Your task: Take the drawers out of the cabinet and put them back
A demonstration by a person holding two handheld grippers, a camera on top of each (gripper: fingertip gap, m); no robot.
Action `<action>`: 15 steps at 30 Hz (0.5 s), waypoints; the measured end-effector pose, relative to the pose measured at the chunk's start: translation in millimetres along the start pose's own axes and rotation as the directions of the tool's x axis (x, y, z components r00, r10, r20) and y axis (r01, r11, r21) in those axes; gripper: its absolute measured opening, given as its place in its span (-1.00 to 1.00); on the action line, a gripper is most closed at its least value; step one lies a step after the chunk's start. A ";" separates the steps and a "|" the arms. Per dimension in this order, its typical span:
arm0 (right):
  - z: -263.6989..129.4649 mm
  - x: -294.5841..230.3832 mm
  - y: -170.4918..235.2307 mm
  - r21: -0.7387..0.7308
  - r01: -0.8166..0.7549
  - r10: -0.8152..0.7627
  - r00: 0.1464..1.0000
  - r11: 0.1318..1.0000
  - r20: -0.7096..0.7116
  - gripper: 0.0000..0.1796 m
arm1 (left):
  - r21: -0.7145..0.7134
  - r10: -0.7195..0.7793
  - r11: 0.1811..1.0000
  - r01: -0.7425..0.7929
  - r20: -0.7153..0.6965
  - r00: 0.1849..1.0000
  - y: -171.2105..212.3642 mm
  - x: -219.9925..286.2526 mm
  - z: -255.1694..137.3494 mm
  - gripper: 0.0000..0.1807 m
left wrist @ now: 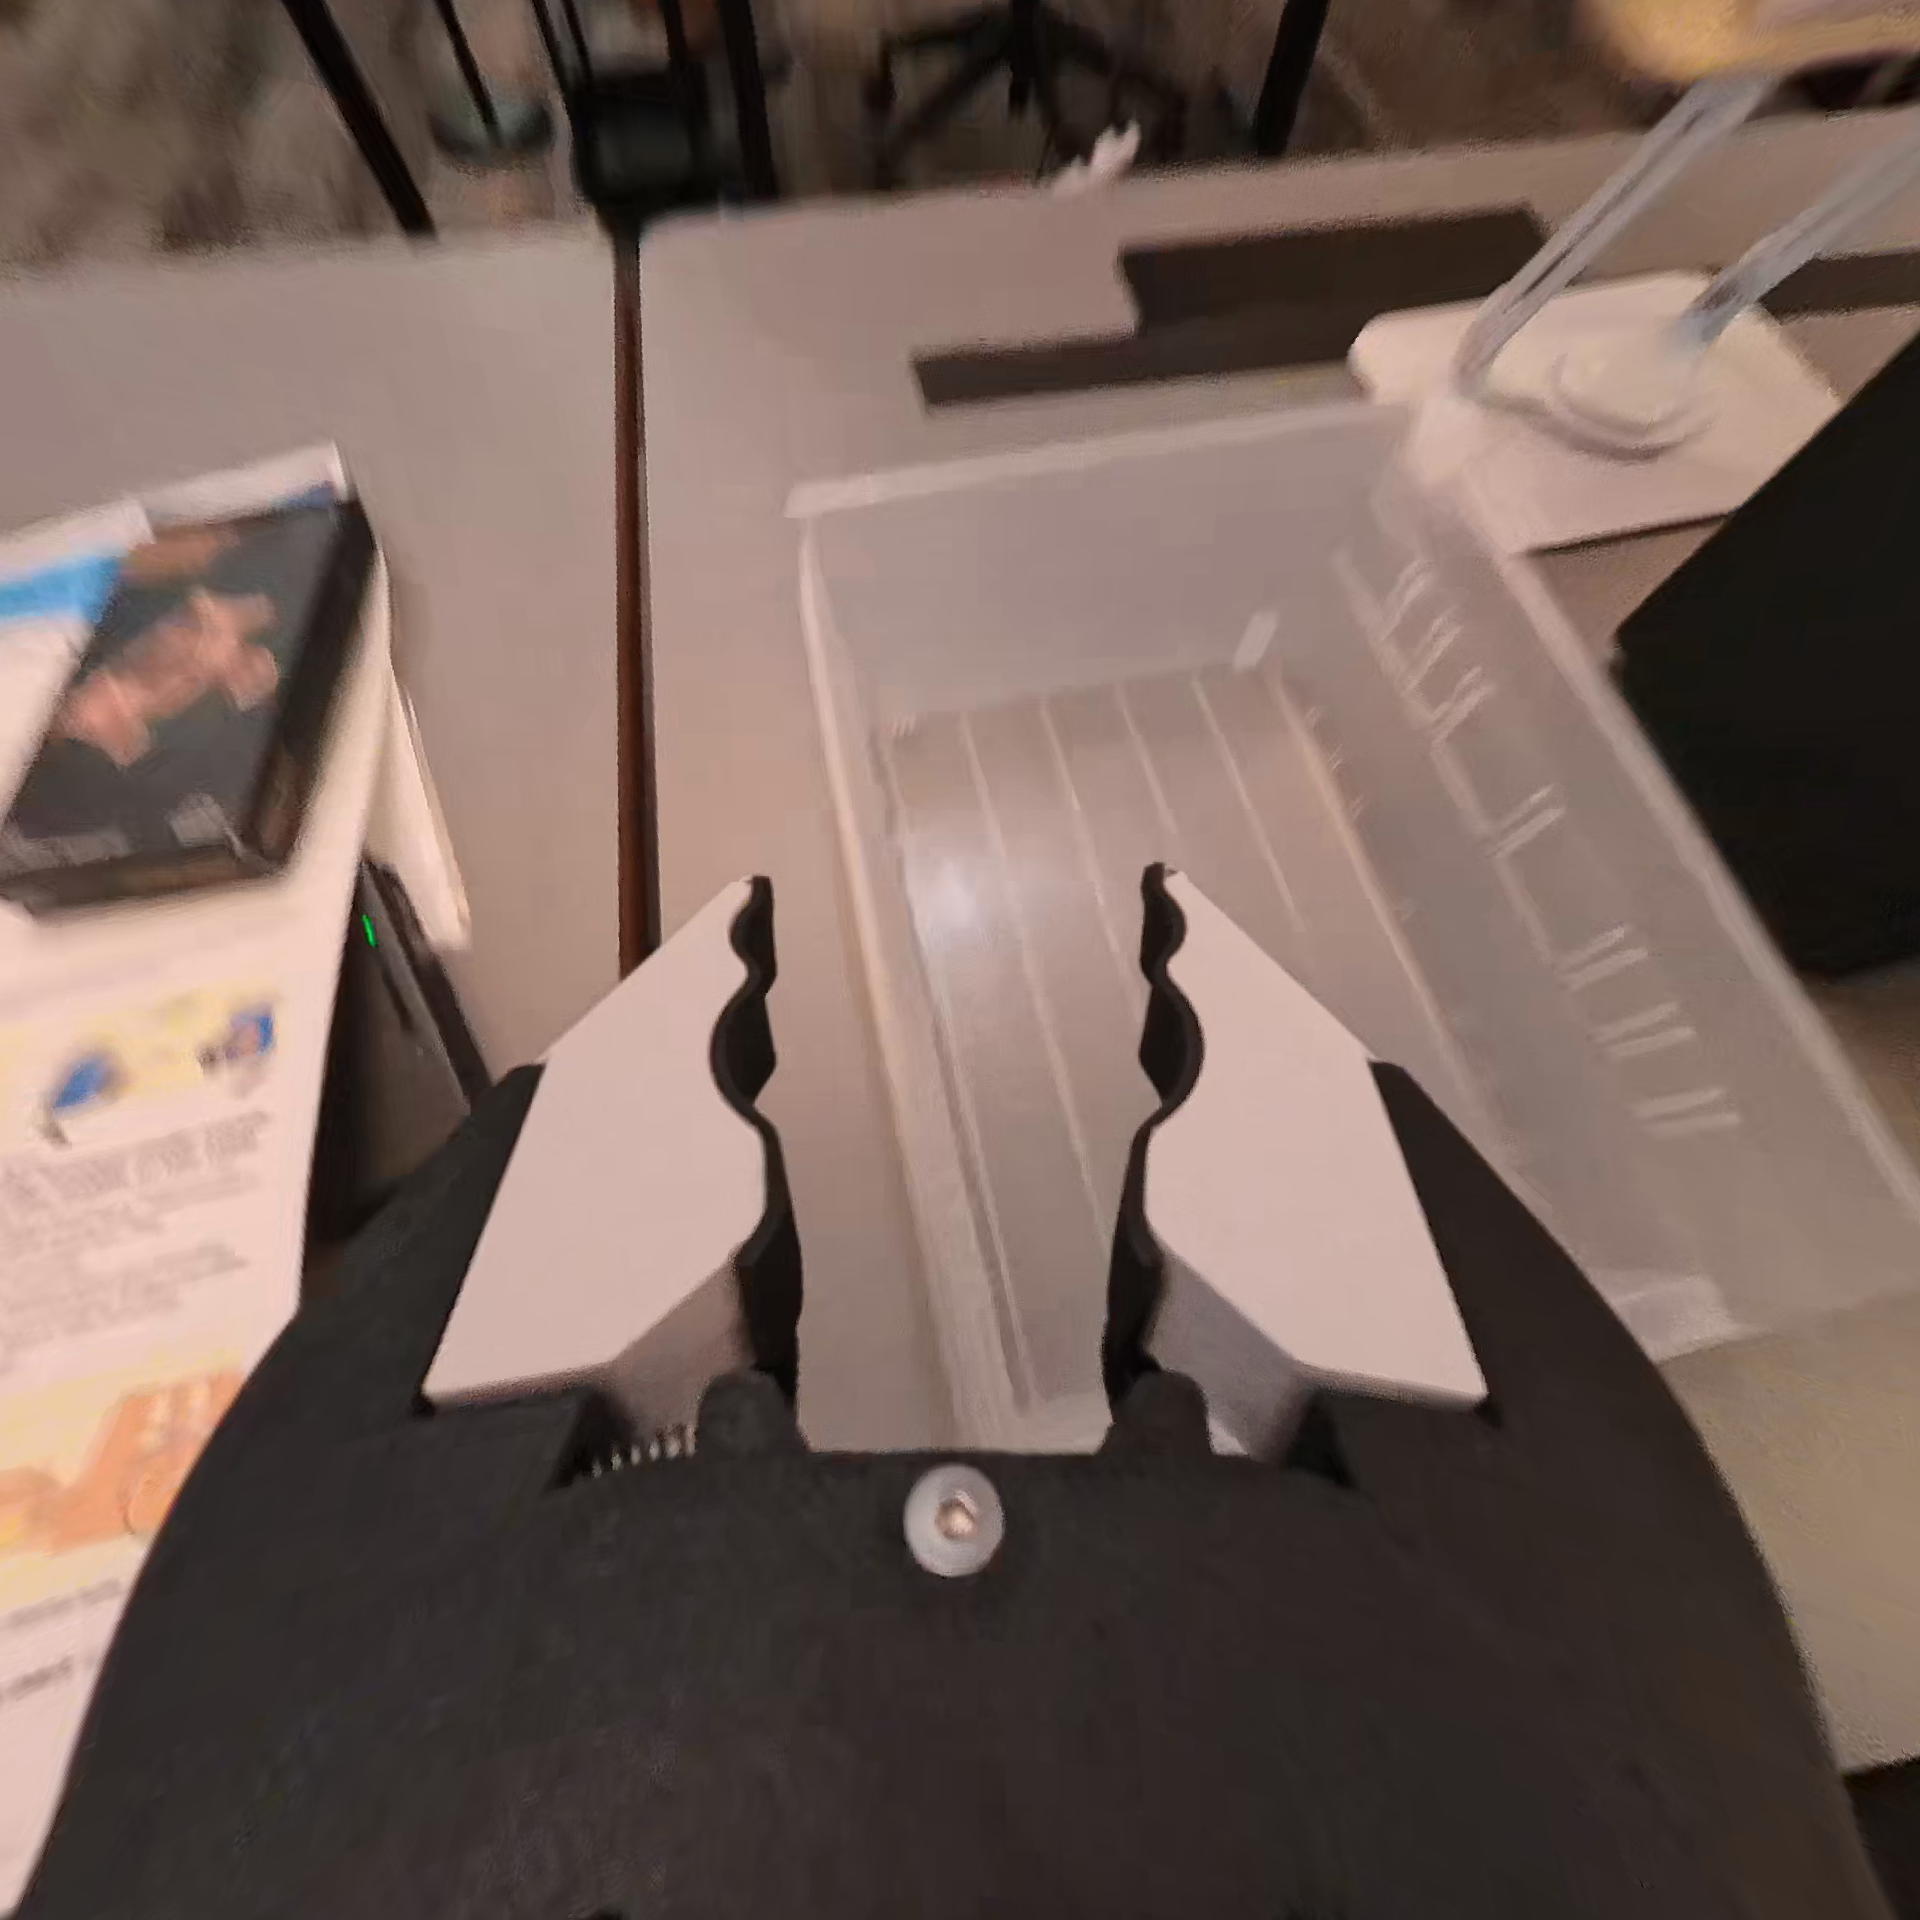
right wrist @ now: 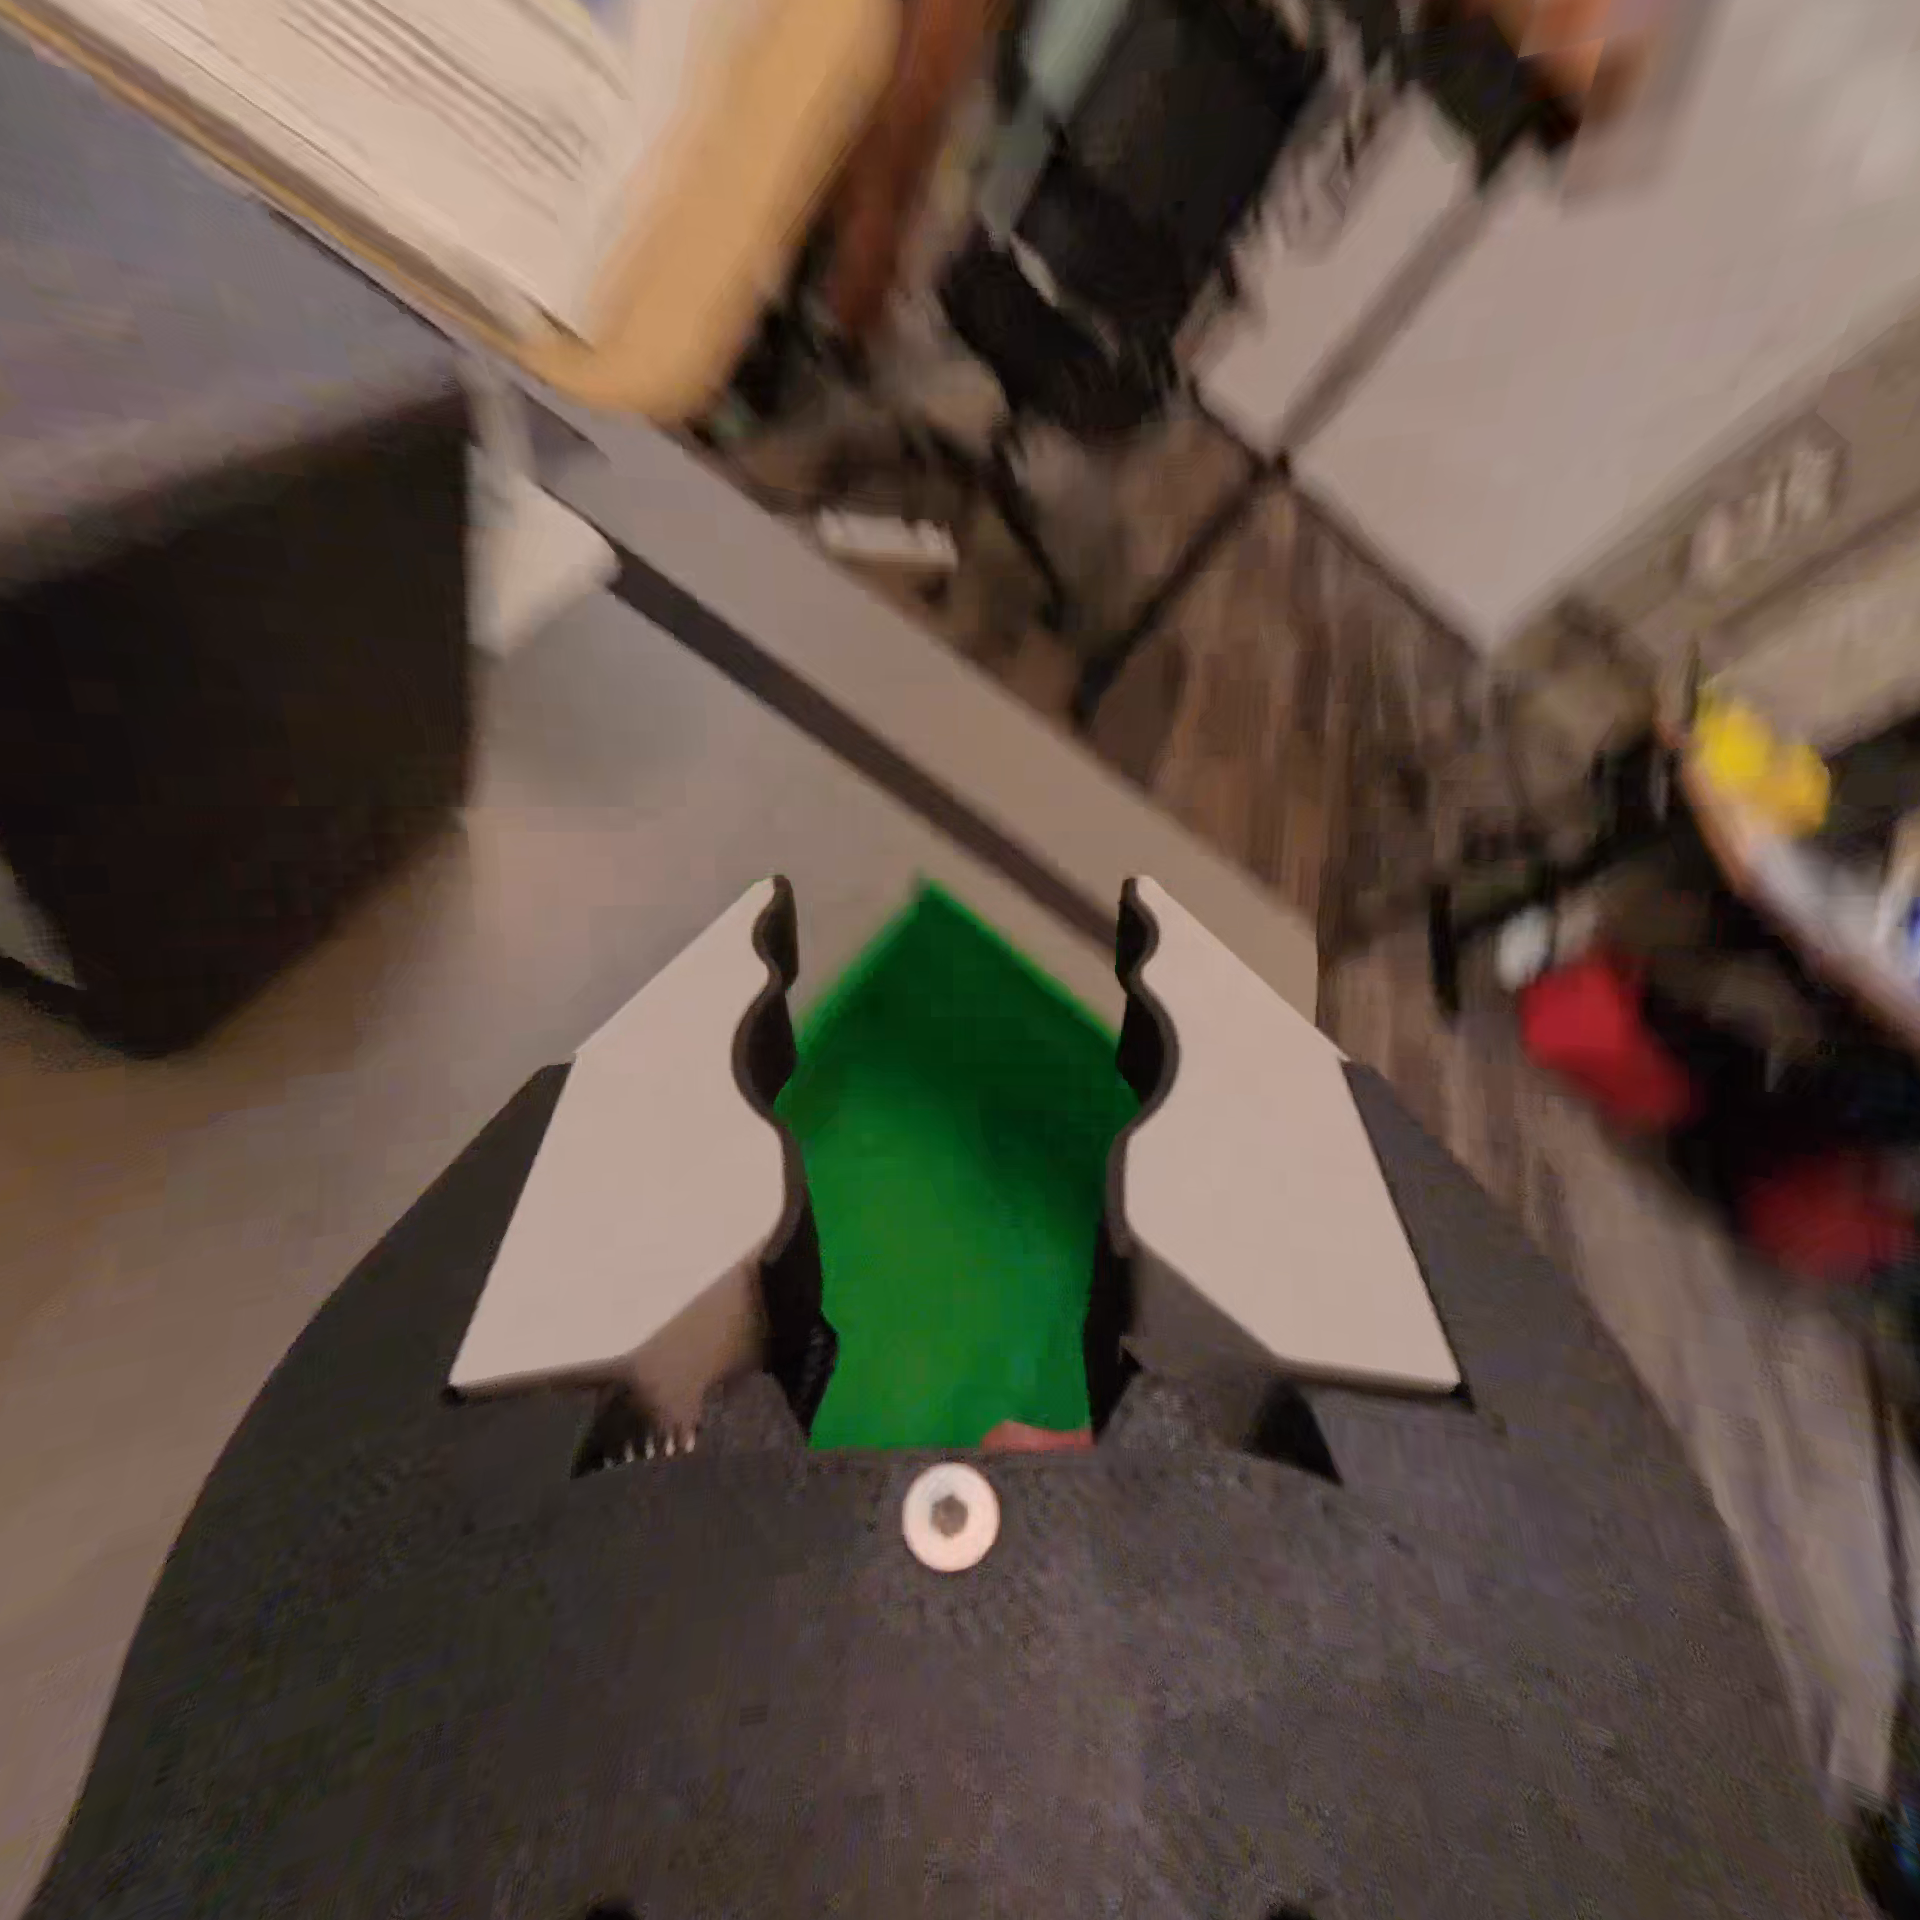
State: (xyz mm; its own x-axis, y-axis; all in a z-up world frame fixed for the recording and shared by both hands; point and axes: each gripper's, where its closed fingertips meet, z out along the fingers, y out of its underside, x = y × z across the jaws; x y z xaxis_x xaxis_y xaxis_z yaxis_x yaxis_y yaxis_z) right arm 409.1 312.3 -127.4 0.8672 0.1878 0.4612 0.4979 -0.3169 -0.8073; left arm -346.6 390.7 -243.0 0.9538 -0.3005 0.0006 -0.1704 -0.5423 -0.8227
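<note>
A clear plastic drawer [left wrist: 1195, 644] lies on the grey table [left wrist: 499, 468], open side up and empty. My left gripper [left wrist: 956, 881] is open above the drawer's near left corner. The drawer's left wall runs between the two fingers, and I cannot tell if they touch it. A black box-like body [left wrist: 1787, 727], perhaps the cabinet, stands just right of the drawer and also shows blurred in the right wrist view [right wrist: 229, 727]. My right gripper [right wrist: 956, 883] is open and empty over a green flat thing [right wrist: 956, 1195] near the table's corner.
A white printed box [left wrist: 156, 1195] with a dark box [left wrist: 177, 707] on top stands left of the drawer. A white base with clear rods [left wrist: 1590, 384] sits behind it. A seam [left wrist: 627, 623] splits the table. Cluttered floor [right wrist: 1299, 675] lies beyond the table edge.
</note>
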 end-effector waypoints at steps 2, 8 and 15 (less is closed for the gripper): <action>-3.1 -59.5 -63.0 0.164 0.175 -0.189 0.979 0.971 0.076 -0.37 | 0.089 0.075 0.994 -0.070 -0.054 0.996 -38.9 35.1 -11.0 -0.26; -5.5 -235.0 -137.1 0.371 0.434 -0.538 0.805 0.821 0.249 -0.36 | 0.285 0.379 0.908 -0.308 -0.243 0.893 -142.9 188.5 -30.6 -0.28; 17.0 -327.4 -129.9 0.399 0.616 -0.718 0.669 0.679 0.191 -0.39 | 0.241 0.680 0.715 -0.656 -0.457 0.573 -160.7 351.4 18.6 -0.28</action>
State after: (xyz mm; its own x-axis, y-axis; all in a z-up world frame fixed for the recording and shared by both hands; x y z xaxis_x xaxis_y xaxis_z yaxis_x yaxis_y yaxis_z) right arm 60.4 307.7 -179.7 0.2214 0.5306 0.8182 0.8702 0.2711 -0.4113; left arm 20.5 386.9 -121.2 0.3177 -0.8998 -0.2990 -0.6877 -0.0016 -0.7260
